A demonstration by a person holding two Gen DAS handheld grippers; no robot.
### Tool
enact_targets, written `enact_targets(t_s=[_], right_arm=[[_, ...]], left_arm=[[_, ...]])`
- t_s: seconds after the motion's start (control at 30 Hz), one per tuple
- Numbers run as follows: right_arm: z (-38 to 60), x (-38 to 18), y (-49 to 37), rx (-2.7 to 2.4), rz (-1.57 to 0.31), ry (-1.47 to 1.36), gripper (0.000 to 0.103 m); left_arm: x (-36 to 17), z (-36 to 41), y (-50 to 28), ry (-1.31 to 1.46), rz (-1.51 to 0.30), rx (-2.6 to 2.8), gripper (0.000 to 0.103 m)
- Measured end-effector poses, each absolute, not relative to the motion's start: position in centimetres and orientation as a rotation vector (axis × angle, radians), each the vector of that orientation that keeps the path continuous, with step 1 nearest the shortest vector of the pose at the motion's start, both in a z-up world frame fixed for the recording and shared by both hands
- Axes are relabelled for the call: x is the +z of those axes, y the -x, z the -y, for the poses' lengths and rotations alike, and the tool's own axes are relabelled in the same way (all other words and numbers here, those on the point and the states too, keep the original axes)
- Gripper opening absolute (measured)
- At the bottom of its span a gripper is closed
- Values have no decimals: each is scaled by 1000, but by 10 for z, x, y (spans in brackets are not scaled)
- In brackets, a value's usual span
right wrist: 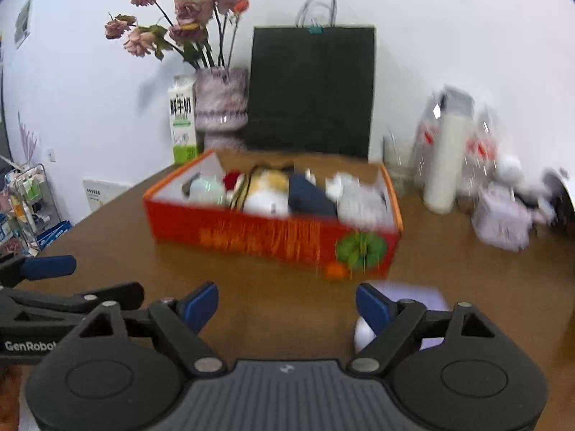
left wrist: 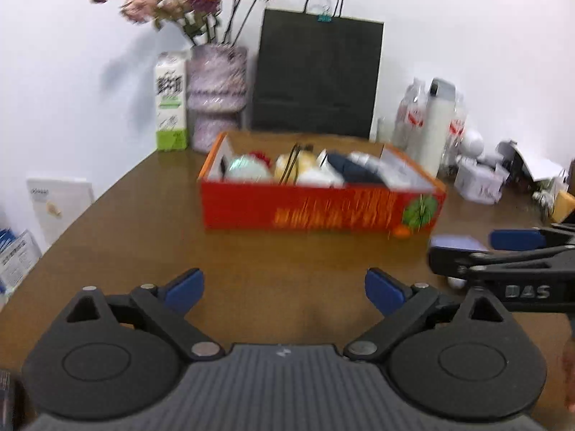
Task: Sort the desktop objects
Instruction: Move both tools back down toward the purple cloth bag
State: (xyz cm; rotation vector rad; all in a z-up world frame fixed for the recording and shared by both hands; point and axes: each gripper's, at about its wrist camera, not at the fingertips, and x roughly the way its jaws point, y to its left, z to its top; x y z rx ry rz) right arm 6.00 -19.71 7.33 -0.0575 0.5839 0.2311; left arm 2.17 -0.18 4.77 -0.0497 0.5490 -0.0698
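Both grippers, left gripper and right gripper, are wide open and hold nothing, near the full red box on the brown table.

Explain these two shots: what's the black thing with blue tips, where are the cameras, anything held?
No robot here: a person holds a two-finger gripper in each hand, and each carries a fisheye camera looking along its fingers. One picture is from the left gripper, the other from the right gripper. Both have their jaws open and hold nothing. Ahead on the brown table stands a red box full of small items. Behind it are a black bag, a vase and a milk carton. A pale card lies by the right gripper.
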Motion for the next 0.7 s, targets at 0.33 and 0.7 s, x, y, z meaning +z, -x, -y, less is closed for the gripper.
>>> enact_targets(t_s=[0.33, 0.7], right_arm=[[203, 23, 27, 227, -617, 20, 86], [205, 13, 60, 219, -557, 38, 87]], left_arm=[[17, -6, 43, 65, -606, -15, 102], [6, 10, 69, -62, -560, -32, 103]])
